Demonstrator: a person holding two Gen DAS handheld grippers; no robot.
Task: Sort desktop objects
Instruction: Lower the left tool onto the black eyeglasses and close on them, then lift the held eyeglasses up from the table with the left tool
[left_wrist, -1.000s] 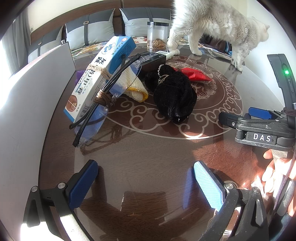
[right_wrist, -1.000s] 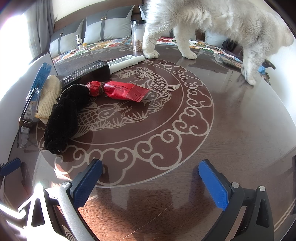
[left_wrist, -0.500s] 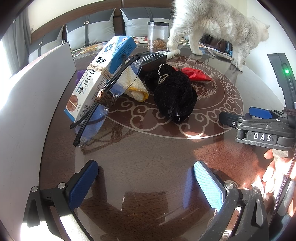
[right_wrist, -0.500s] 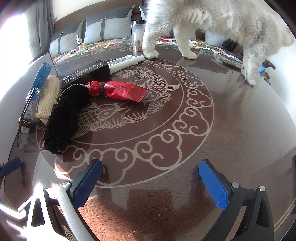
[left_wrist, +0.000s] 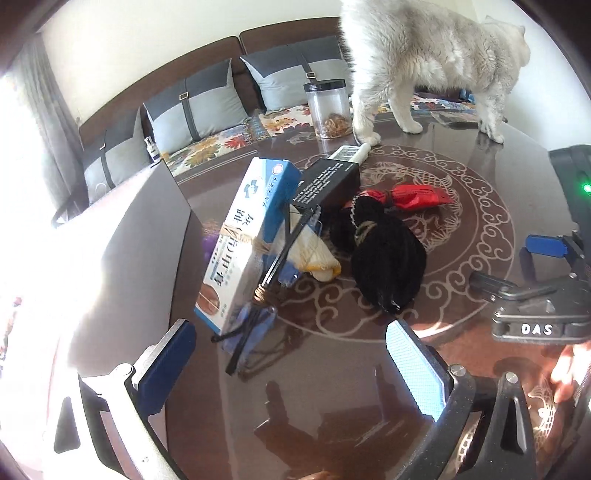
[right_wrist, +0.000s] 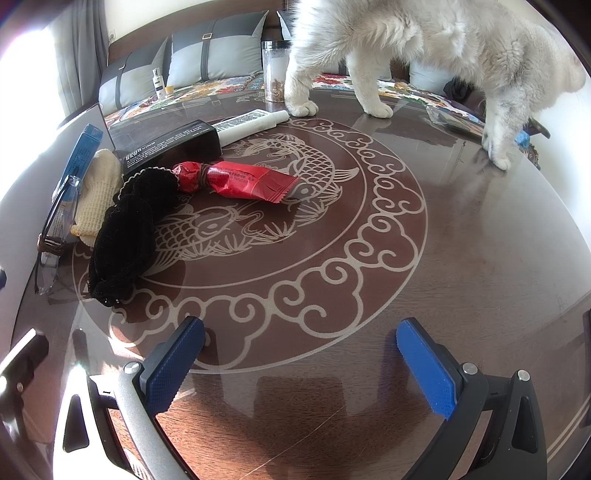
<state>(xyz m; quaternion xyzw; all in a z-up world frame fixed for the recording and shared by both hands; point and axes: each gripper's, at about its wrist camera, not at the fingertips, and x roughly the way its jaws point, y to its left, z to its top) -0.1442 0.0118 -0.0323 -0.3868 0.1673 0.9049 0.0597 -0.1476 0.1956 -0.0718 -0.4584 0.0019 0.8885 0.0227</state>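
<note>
Both grippers hover low over the round brown table with its pale inlaid fish and cloud pattern, and both are empty: the left gripper has its blue pads spread wide apart, and the right gripper is spread just as wide, nothing between its fingers either. The objects to sort lie bunched on the left part of the table, ahead of the left gripper. A blue-and-white box leans tilted against the grey panel at the table's left edge, with a pair of glasses propped against its front face. Just beside it lies a cream knitted cloth, and touching that a black knitted piece, bunched into a long heap. A red wrapper, twisted and tied at one end, lies with its tied end against the black piece and its crimped end over the fish inlay. Behind these sits a black box, and a white tube lies just beyond it. A clear jar with a black lid stands near the far rim, next to the hind paw of a fluffy white cat standing on the table (its head is out of view). In the left wrist view the right gripper's body, marked DAS, shows at the right
</note>
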